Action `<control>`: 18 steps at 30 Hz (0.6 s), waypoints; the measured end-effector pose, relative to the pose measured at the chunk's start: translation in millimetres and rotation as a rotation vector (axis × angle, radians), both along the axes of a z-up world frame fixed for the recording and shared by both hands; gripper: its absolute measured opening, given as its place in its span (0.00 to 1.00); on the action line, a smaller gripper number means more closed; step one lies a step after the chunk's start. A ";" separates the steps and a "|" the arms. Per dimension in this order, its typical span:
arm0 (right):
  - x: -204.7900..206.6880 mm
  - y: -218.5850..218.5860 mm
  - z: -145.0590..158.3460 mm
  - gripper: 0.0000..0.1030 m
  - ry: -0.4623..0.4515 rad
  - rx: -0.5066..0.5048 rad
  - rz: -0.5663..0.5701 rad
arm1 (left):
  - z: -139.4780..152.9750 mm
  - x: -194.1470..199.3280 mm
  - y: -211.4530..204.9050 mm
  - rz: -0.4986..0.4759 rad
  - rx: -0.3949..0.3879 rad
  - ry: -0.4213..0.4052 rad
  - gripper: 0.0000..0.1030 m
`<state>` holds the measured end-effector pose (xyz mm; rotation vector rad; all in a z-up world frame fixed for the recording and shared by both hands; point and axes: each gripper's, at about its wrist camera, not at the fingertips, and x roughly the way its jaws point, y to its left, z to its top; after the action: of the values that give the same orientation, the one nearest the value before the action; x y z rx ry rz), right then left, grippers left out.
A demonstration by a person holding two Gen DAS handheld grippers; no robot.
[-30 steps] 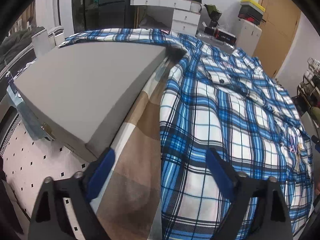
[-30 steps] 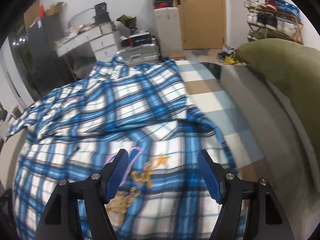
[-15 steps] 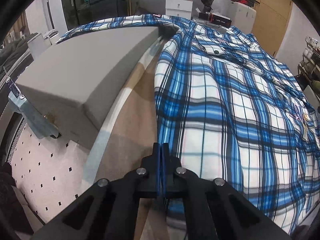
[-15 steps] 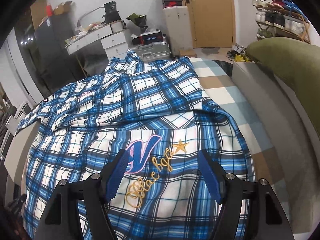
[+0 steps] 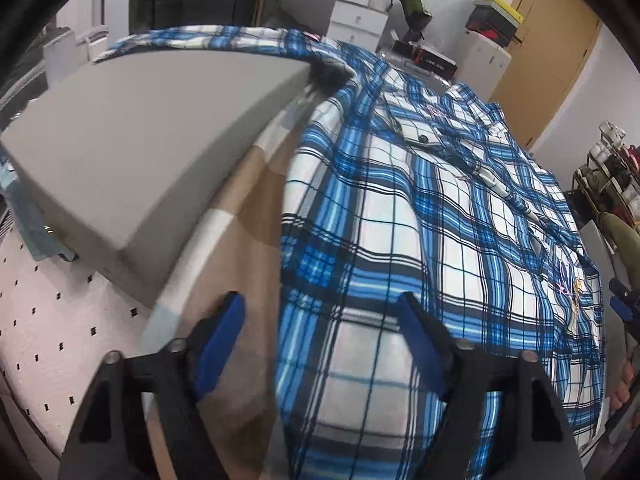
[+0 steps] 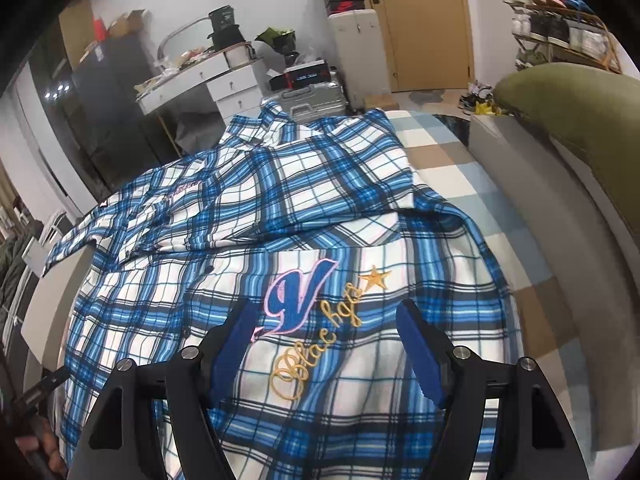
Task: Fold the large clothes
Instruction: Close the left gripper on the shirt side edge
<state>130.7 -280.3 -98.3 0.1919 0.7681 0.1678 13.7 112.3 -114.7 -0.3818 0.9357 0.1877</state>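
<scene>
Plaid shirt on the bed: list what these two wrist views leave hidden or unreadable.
- Plaid shirt, near hem: cut off at the bottom of both views, behind the gripper bodies.
- Far sleeve: in the left wrist view it runs behind the grey cushion, end hidden.
- Small chest embroidery: too small to read in the right wrist view.
- Right gripper: only a sliver at the left wrist view's edge.
- Shirt's underside and the bedding beneath: covered.

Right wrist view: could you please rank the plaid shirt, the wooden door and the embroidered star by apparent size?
1. Plaid shirt, by far the largest.
2. Wooden door, though it stands farther away.
3. Embroidered star, smallest.
</scene>
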 end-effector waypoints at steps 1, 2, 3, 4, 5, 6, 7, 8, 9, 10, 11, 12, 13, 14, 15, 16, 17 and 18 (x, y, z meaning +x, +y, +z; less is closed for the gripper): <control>-0.9 -1.9 0.4 0.70 -0.001 0.000 -0.005 | 0.0 4.1 -3.0 0.002 0.035 -0.005 0.62; -2.6 -5.7 0.6 0.71 -0.001 0.003 -0.018 | -0.1 5.0 -6.6 0.002 0.062 0.010 0.50; -3.3 -8.1 0.8 0.71 0.000 0.007 -0.025 | 0.4 9.3 -10.2 -0.001 0.107 0.025 0.21; -4.0 -11.0 0.8 0.71 0.000 0.015 -0.034 | 0.0 12.5 -12.9 -0.016 0.125 0.038 0.05; -3.9 -12.7 0.9 0.72 0.001 0.020 -0.041 | 0.3 13.8 -13.9 -0.024 0.122 0.038 0.00; -3.1 -14.2 0.4 0.72 0.004 0.024 -0.045 | 1.5 13.2 -15.0 -0.023 0.126 0.029 0.00; -2.3 -14.6 0.2 0.72 0.007 0.027 -0.046 | 3.0 10.9 -17.5 -0.031 0.144 0.018 0.00; -1.6 -14.7 -0.1 0.72 0.010 0.031 -0.044 | 4.1 8.4 -19.9 -0.039 0.161 0.013 0.00; -1.1 -13.8 -0.3 0.72 0.011 0.034 -0.042 | 5.7 3.5 -22.4 -0.045 0.174 0.007 0.00; -0.7 -13.2 -0.5 0.72 0.011 0.034 -0.039 | 7.8 -3.9 -24.0 -0.045 0.180 0.000 0.00; 0.0 -11.5 -0.7 0.72 0.011 0.032 -0.032 | 8.8 -9.0 -23.8 -0.041 0.178 -0.004 0.00; 0.8 -8.2 -0.7 0.72 0.012 0.029 -0.019 | 9.5 -17.9 -22.9 -0.033 0.167 -0.009 0.00; 1.3 -5.8 -0.6 0.72 0.011 0.028 -0.008 | 8.9 -23.0 -20.7 -0.027 0.153 -0.011 0.00; 1.6 -3.9 -0.6 0.72 0.009 0.027 0.001 | 6.8 -27.3 -19.6 -0.026 0.143 -0.006 0.00; 2.4 -2.2 -0.6 0.72 0.008 0.029 0.009 | 3.6 -33.1 -19.6 -0.025 0.137 0.005 0.00; 3.5 -2.4 -0.5 0.72 0.009 0.031 0.016 | 0.9 -37.3 -18.9 -0.020 0.135 0.012 0.00; 4.0 0.4 -0.4 0.72 0.008 0.035 0.027 | -0.1 -37.6 -19.1 -0.015 0.130 0.007 0.00; 4.6 0.7 0.0 0.72 0.009 0.035 0.038 | 0.3 -39.6 -17.2 -0.009 0.118 0.001 0.01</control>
<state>135.3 -279.5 -98.4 0.2113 0.7789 0.2166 -25.9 95.1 -114.4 -0.2684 0.9221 0.2336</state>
